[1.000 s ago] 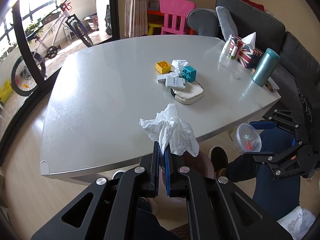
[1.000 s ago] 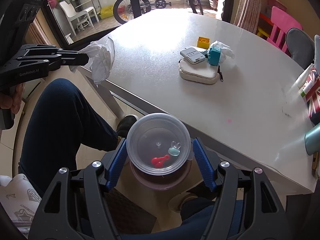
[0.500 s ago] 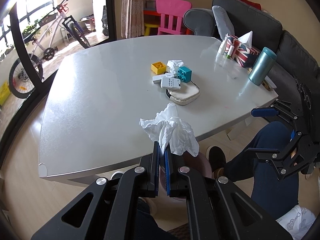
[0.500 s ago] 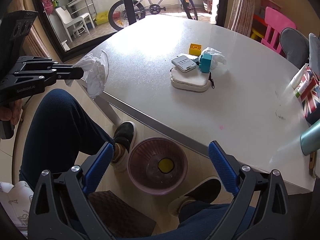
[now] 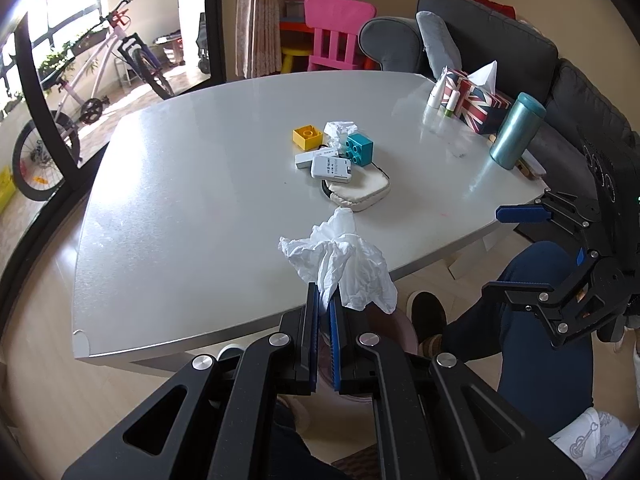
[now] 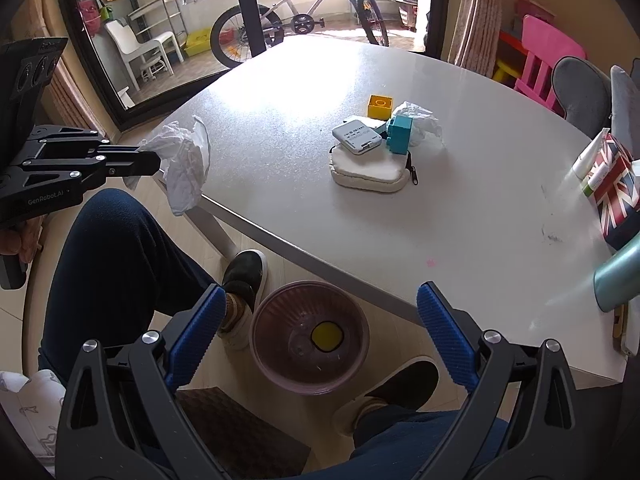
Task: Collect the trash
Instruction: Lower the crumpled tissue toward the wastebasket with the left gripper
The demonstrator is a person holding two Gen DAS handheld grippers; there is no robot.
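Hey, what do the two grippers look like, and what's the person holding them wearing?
Both grippers are black open-frame linkages with silver rivets and ribbed blue pads on the fingers. The left gripper carries white "GenRobot.AI" lettering on its side and a black block with round lenses above it. The right gripper has the same build. The person wears dark navy trousers and dark slip-on shoes.

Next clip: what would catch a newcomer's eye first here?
The crumpled white tissue pinched in the left gripper at the table's near edge. Then the right gripper, fingers wide apart and empty, above the purple bin on the floor between the person's shoes. Another tissue wad lies mid-table among toy blocks.
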